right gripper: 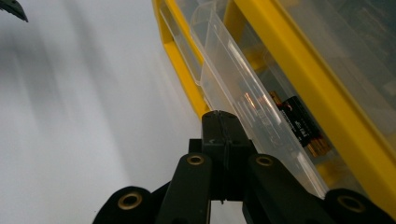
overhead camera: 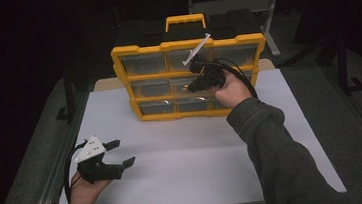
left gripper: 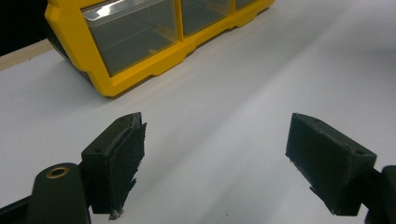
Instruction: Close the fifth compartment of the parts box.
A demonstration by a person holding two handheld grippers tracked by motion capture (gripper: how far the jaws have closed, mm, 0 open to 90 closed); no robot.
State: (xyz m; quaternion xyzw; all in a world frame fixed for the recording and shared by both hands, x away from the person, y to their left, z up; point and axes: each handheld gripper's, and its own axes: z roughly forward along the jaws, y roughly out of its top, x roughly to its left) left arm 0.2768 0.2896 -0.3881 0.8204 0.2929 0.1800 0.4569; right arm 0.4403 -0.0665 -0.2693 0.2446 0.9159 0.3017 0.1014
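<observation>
A yellow organiser box (overhead camera: 187, 45) stands upright at the far middle of the white desk (overhead camera: 184, 157), with a yellow carry handle (overhead camera: 185, 21) on top. Its front has three rows of clear plastic drawers (overhead camera: 143, 64) set in a yellow frame. In the left tool view the lower left corner of the box (left gripper: 140, 70) is seen, and the drawers there look closed.

In the right tool view one clear drawer (right gripper: 243, 93) is pulled out a little from the frame. Inside it lie some batteries (right gripper: 301, 126), black with copper-coloured ends.

The right tool (overhead camera: 202, 77) is held by the person's right hand (overhead camera: 231, 91) in front of the box, at the right side of the middle row. Its jaws are pressed together with no gap between them. Their tips (right gripper: 222, 121) are at the front edge of the pulled-out drawer, but I cannot tell if they pinch the drawer's lip or only touch it.

The left tool (overhead camera: 116, 154) is held by the left hand (overhead camera: 84, 189) at the near left of the desk, well apart from the box. Its jaws are spread wide and nothing is between them. The inner pads (left gripper: 128, 163) look worn and frayed at the edges. Under them is only the bare white surface.
</observation>
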